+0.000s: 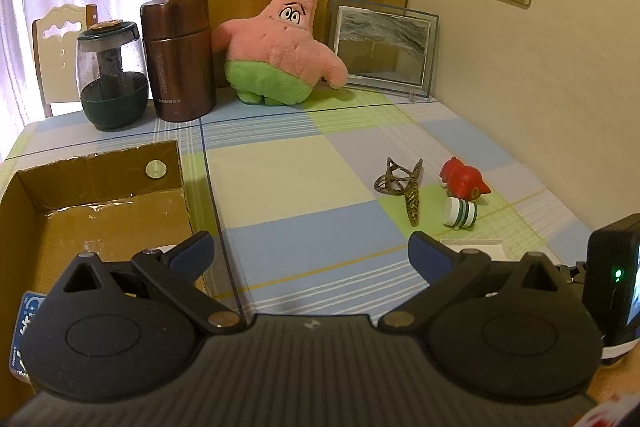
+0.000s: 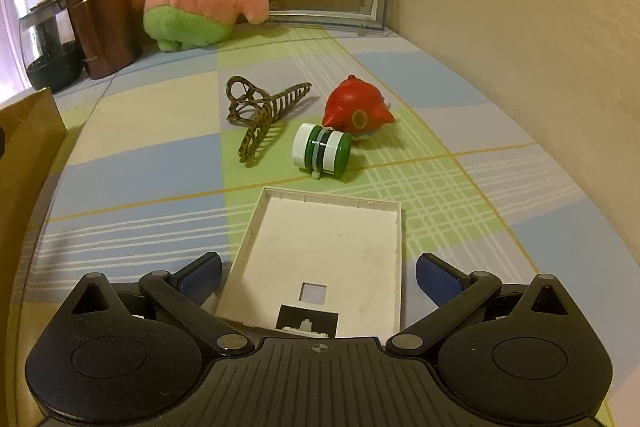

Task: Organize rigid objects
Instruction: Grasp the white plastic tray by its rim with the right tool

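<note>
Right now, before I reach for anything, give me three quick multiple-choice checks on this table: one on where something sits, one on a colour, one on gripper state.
1. Where does the white tray lie?
A. Flat on the table between the right gripper's open fingers
B. Inside the cardboard box
C. Leaning on the picture frame

2. What colour are the stripes on the small white spool?
A. Red
B. Green
C. Black

3. How does the left gripper stand?
A. Shut on the hair claw
B. Shut on nothing
C. Open and holding nothing

Answers:
1 A: the tray sits just ahead of the right gripper, its sides between the blue pads.
2 B: green bands ring the spool.
3 C: its fingers are spread over bare tablecloth, with the hair claw further off.
</note>
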Demonstrator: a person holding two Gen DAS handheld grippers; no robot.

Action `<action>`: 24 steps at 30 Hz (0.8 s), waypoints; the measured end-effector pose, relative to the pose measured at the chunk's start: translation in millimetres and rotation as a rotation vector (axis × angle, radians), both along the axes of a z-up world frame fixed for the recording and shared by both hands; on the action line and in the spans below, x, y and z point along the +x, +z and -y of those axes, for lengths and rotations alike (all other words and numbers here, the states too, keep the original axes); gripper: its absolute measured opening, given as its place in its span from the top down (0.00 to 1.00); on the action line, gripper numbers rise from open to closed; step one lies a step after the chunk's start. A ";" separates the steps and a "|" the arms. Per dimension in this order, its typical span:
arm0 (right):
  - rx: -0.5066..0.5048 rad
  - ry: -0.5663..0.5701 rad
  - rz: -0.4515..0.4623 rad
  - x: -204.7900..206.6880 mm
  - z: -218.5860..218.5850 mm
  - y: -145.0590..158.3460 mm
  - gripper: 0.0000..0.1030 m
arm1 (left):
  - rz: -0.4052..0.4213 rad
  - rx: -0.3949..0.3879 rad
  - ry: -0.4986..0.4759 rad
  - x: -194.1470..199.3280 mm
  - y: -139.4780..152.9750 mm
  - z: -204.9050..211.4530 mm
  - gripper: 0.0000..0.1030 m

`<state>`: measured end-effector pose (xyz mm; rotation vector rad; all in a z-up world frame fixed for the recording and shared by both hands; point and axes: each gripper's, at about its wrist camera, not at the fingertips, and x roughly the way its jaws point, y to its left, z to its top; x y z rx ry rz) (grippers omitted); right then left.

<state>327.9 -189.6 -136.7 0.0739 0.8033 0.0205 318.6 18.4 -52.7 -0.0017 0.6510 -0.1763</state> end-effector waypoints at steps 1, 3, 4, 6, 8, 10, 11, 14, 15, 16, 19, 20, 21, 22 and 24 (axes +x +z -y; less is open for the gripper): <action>0.001 -0.002 0.000 0.3 0.3 -0.1 0.03 | 0.001 0.002 0.000 -0.4 0.0 -0.1 0.02; 0.005 -0.003 -0.006 0.6 1.3 0.4 0.03 | -0.001 0.004 0.000 0.0 -0.2 -0.2 0.02; 0.006 -0.004 -0.009 0.7 1.8 0.7 0.03 | -0.001 0.005 -0.001 0.5 -0.6 0.0 0.02; 0.003 -0.002 -0.011 0.4 2.3 1.0 0.04 | -0.003 0.005 -0.004 0.7 -1.5 0.9 0.02; -0.003 -0.003 -0.005 -1.1 2.4 2.7 0.11 | -0.005 0.006 -0.006 0.6 -2.2 1.6 0.02; -0.006 0.002 0.001 -1.8 3.3 4.7 0.18 | -0.007 0.008 -0.008 0.6 -3.1 2.6 0.02; 0.001 0.003 -0.001 -1.6 4.5 5.0 0.18 | -0.008 0.009 -0.008 0.5 -3.6 3.1 0.02; 0.006 -0.002 0.001 -3.7 8.0 5.5 0.19 | -0.009 0.012 -0.012 0.2 -4.4 4.7 0.02; 0.004 -0.002 0.005 -4.8 9.2 6.2 0.19 | -0.009 0.010 -0.014 0.6 -4.4 5.0 0.02; 0.000 -0.002 0.010 -5.8 11.1 7.0 0.19 | -0.009 0.009 -0.016 0.8 -4.4 5.4 0.02; -0.002 -0.012 0.021 -8.0 21.3 11.3 0.19 | -0.008 0.009 -0.023 0.6 -5.1 7.9 0.02; -0.004 -0.016 0.025 -8.9 25.6 13.0 0.19 | -0.008 0.010 -0.028 0.4 -5.4 9.5 0.02; -0.003 -0.021 0.028 -9.8 30.0 14.9 0.19 | -0.009 0.011 -0.035 0.0 -5.7 11.0 0.02; -0.001 -0.025 0.032 -11.1 35.8 17.4 0.19 | -0.010 0.010 -0.043 -0.7 -6.1 12.9 0.02; -0.003 -0.027 0.040 -14.2 46.2 22.2 0.19 | -0.014 0.007 -0.057 -1.1 -6.9 17.4 0.02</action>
